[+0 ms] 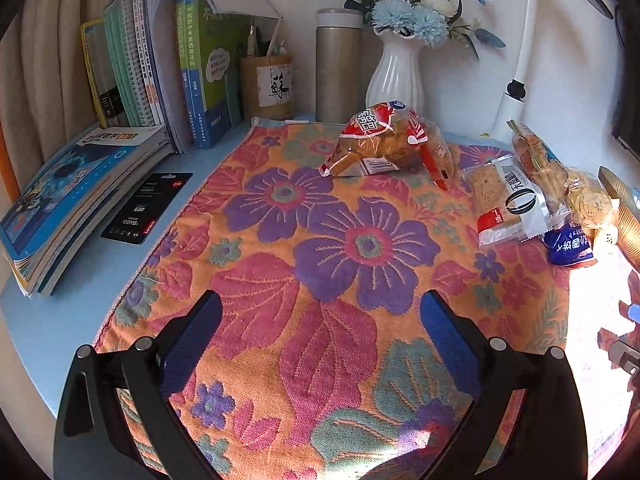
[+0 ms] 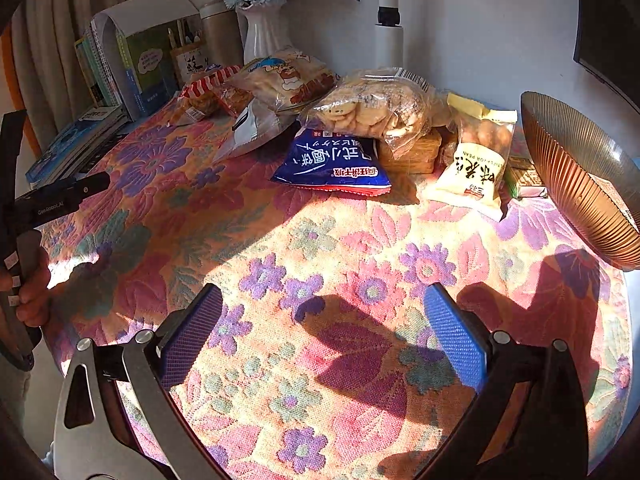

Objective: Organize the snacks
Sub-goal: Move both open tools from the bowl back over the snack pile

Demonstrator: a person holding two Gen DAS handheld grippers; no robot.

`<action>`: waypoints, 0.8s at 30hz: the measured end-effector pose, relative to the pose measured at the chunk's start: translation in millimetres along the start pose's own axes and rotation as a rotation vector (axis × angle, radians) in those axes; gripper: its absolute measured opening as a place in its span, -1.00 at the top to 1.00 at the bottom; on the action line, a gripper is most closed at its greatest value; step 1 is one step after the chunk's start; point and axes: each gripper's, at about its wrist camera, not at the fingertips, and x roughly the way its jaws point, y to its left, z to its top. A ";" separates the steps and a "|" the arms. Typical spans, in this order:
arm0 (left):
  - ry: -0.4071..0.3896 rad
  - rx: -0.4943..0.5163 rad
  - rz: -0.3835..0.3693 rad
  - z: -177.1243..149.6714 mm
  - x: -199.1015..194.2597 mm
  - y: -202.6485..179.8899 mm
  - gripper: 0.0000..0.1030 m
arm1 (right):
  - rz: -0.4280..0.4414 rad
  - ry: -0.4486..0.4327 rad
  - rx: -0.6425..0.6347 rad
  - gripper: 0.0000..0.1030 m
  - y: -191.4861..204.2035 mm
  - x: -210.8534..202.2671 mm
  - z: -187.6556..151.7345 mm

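Snack packs lie at the far side of a floral cloth (image 1: 320,240). In the left wrist view a red-and-clear bread bag (image 1: 384,140) sits far centre and a toast pack (image 1: 508,200) far right. In the right wrist view a blue snack bag (image 2: 336,164), a clear cookie bag (image 2: 372,108), a yellow peanut bag (image 2: 476,168) and a ribbed brown bowl (image 2: 580,176) at right are ahead. My left gripper (image 1: 320,312) is open and empty over the cloth. My right gripper (image 2: 322,304) is open and empty, short of the blue bag.
Books (image 1: 132,72), a pen holder (image 1: 268,84), a flask (image 1: 338,64) and a white vase (image 1: 396,72) line the back wall. A lamp post (image 2: 388,20) stands behind the snacks. A black card (image 1: 148,208) lies left of the cloth.
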 end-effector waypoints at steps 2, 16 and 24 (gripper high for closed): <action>0.017 0.005 -0.014 -0.4 2.1 -2.3 -0.90 | 0.002 -0.005 -0.002 -0.94 0.2 -0.5 -0.2; -0.001 0.033 -0.361 63.1 -26.5 -50.3 -0.90 | 0.068 -0.033 0.135 -0.94 -24.9 -18.2 50.0; 0.126 0.011 -0.598 132.4 35.9 -127.9 -0.71 | 0.089 -0.020 0.310 -0.61 -64.9 3.9 105.6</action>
